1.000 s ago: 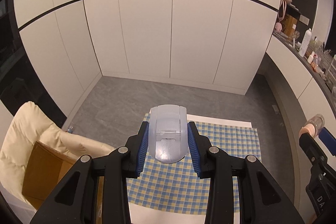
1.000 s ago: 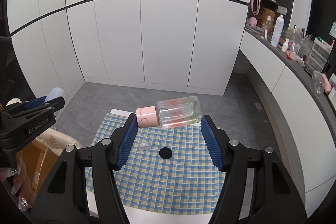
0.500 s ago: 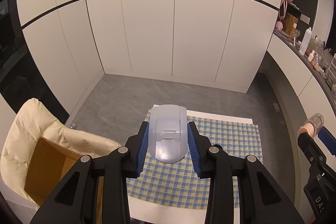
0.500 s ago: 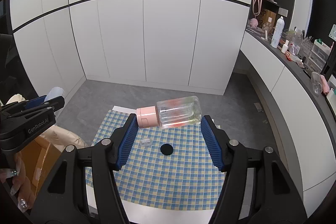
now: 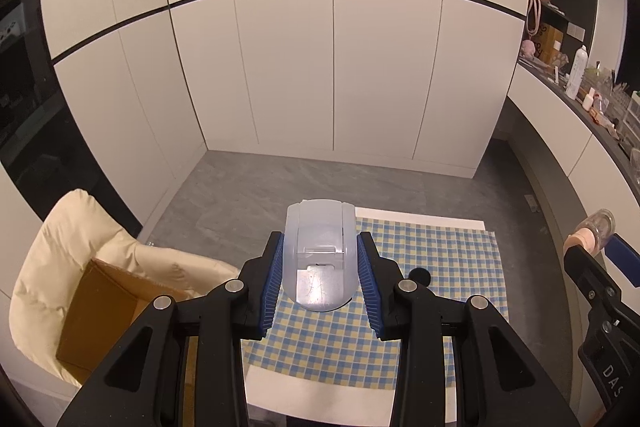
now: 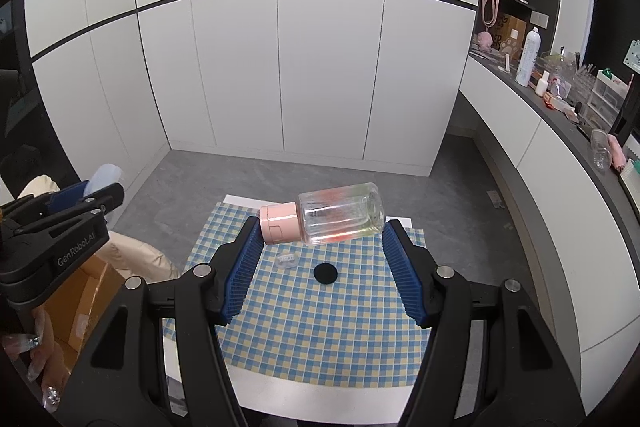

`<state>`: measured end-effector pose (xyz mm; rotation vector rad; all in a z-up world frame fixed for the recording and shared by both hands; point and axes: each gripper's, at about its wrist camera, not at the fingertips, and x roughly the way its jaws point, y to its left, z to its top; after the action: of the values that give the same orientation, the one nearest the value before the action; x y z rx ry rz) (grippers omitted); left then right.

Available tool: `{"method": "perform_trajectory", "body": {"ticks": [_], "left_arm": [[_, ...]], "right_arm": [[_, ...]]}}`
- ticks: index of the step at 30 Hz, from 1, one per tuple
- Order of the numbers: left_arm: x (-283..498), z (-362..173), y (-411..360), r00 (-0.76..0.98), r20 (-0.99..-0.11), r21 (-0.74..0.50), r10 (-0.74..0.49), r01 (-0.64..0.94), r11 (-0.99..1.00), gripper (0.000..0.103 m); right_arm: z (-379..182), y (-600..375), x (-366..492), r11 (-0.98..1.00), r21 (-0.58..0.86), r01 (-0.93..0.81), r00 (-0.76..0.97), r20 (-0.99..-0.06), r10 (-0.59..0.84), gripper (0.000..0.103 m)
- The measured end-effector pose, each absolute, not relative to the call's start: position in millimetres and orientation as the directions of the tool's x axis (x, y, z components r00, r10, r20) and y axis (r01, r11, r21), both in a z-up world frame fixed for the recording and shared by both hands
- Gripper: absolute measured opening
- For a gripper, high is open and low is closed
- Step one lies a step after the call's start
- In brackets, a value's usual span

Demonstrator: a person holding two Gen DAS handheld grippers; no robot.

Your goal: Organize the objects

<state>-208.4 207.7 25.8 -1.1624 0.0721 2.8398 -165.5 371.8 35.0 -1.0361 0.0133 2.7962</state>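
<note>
Left gripper [image 5: 320, 267] jaws clamp a pale blue case [image 5: 320, 259]; right gripper [image 6: 320, 247] jaws grip a pink-capped bottle [image 6: 336, 219], both above the checkered cloth [image 6: 320, 319].

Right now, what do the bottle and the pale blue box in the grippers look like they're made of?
Bottle: probably clear glossy plastic, since the checked cloth shows through its body; the pink cap looks like matte opaque plastic. Pale blue box: translucent frosted plastic, with a milky look and soft highlights.
</note>
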Motion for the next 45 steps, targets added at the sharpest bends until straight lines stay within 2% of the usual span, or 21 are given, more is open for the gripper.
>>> {"method": "perform_trajectory", "body": {"ticks": [7,12,27,45], "left_arm": [[-170.9,22.9,194.2,-0.717,-0.695,0.015,0.056,-0.093,-0.996,0.036],[-142.5,17.6,188.2,-0.698,-0.707,-0.022,0.112,-0.136,-0.99,0.036],[-63.2,-16.2,142.2,-0.706,-0.703,-0.015,0.088,-0.11,-0.994,0.036],[-6.6,-41.6,106.5,-0.687,-0.725,0.027,0.049,-0.1,-0.995,0.036]], "right_arm": [[30.5,357.6,-135.8,-0.987,-0.056,-0.15,-0.75,-0.645,0.151,0.064],[29.4,345.4,-108.5,-0.988,-0.058,-0.141,-0.762,-0.631,0.146,0.064],[4.4,323.0,-18.0,-0.994,-0.007,-0.108,-0.756,-0.648,0.087,0.064],[-34.9,329.2,39.0,-0.993,0.028,-0.113,-0.706,-0.706,0.061,0.064]]}}
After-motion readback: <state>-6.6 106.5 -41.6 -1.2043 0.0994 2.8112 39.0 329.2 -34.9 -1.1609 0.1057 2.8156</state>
